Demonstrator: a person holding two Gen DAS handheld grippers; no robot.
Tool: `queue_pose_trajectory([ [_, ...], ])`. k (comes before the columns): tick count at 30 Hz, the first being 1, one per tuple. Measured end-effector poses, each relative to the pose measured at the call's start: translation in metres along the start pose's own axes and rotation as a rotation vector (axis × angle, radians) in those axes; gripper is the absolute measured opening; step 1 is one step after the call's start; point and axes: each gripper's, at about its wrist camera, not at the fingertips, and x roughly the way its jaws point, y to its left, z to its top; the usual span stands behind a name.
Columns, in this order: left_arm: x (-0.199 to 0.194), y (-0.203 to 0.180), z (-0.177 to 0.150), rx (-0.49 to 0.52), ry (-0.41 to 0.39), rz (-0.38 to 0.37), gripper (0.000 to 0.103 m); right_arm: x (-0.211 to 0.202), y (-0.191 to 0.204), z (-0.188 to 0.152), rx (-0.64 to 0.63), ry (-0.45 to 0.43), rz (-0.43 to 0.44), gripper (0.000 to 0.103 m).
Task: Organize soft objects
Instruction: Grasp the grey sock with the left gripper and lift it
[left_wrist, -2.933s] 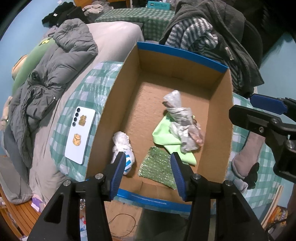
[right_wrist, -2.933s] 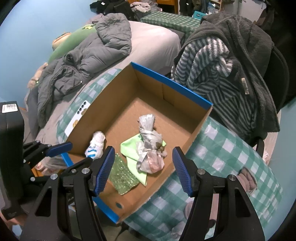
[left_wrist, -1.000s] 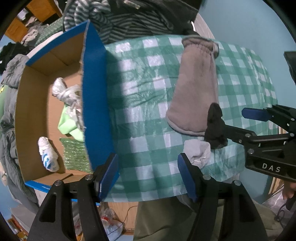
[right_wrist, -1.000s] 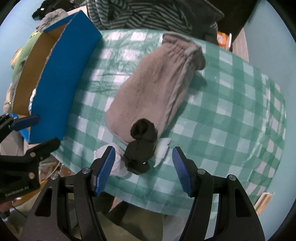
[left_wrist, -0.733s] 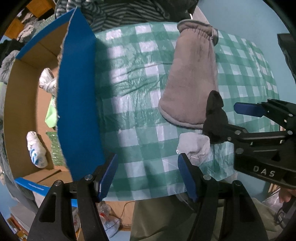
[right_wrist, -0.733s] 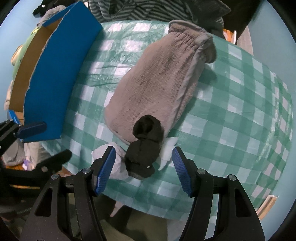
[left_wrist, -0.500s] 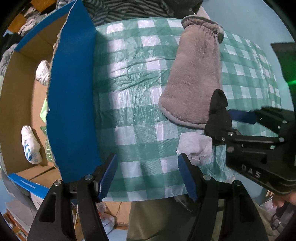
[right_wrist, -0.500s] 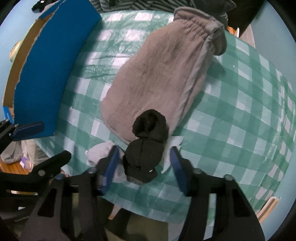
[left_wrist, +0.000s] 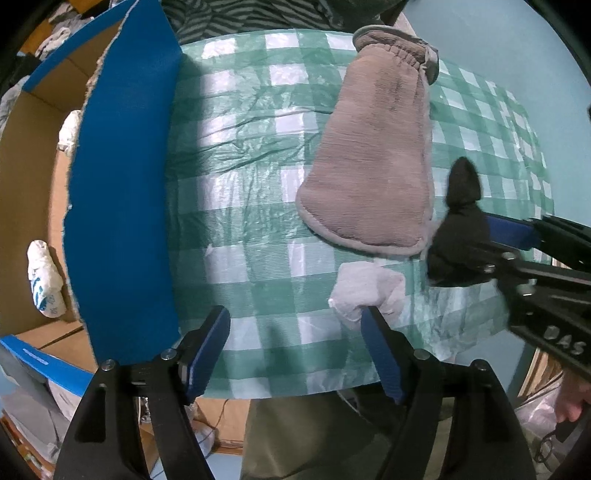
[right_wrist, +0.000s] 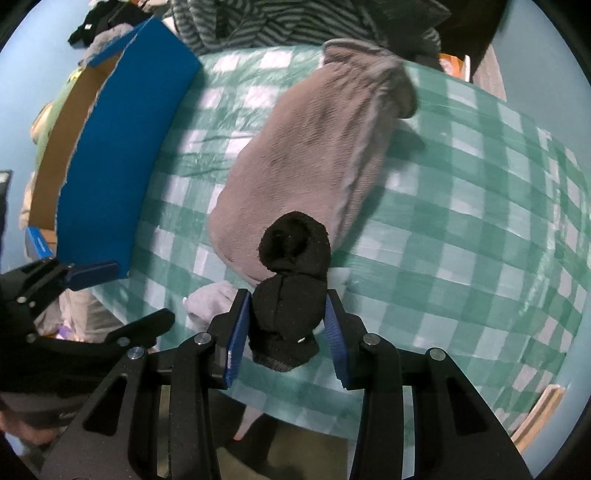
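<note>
Left wrist view showed one table spread with a green-and-white checked cloth (left_wrist: 236, 206), and on its left side one cardboard box (left_wrist: 118, 192) with blue outer walls. Inside the box, two pale bundles were visible, one white with blue marks (left_wrist: 44, 284) near the front and one grey-white (left_wrist: 68, 129) further back, partly hidden by the wall. One large taupe fleece mitten (left_wrist: 373, 155) lay flat on the cloth, well apart from the box, its gathered cuff pointing away. One small light grey sock (left_wrist: 365, 291) sat just beside the mitten's rounded end, touching the inner face of the left gripper's (left_wrist: 295, 347) right finger; that gripper's fingers stood wide apart with nothing between them. One rolled black sock (right_wrist: 291, 295) was pinched between the blue pads of the right gripper (right_wrist: 284, 328), its upper knot overlapping the mitten's lower edge. A striped garment (right_wrist: 258, 22) hung behind the table.
</note>
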Motion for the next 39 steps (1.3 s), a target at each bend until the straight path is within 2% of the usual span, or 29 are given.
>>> queue_pose_trajectory([
  [6,0.008,-0.017,0.001,0.003,0.019,-0.016,0.079,-0.016,-0.021,-0.002,0.04,-0.015,-0.005,0.039],
  [18,0.047,-0.055,0.004,-0.014,0.09,-0.027,0.081,-0.007,-0.063,-0.014,0.08,0.016,-0.04,0.039],
  [30,0.08,-0.051,0.003,-0.065,0.114,-0.019,0.08,0.012,-0.076,-0.017,0.063,0.051,-0.046,0.039],
  [34,0.082,-0.049,0.003,-0.089,0.116,-0.031,0.051,0.013,-0.076,-0.017,0.047,0.053,-0.048,0.039],
  [35,0.081,-0.051,0.003,-0.083,0.105,-0.035,0.038,0.013,-0.076,-0.016,0.043,0.052,-0.048,0.039],
  [36,0.081,-0.049,-0.002,-0.076,0.102,-0.047,0.033,0.012,-0.075,-0.016,0.038,0.05,-0.048,0.039],
  [39,0.077,-0.048,-0.003,-0.064,0.095,-0.054,0.028,0.009,-0.073,-0.014,0.028,0.042,-0.044,0.039],
])
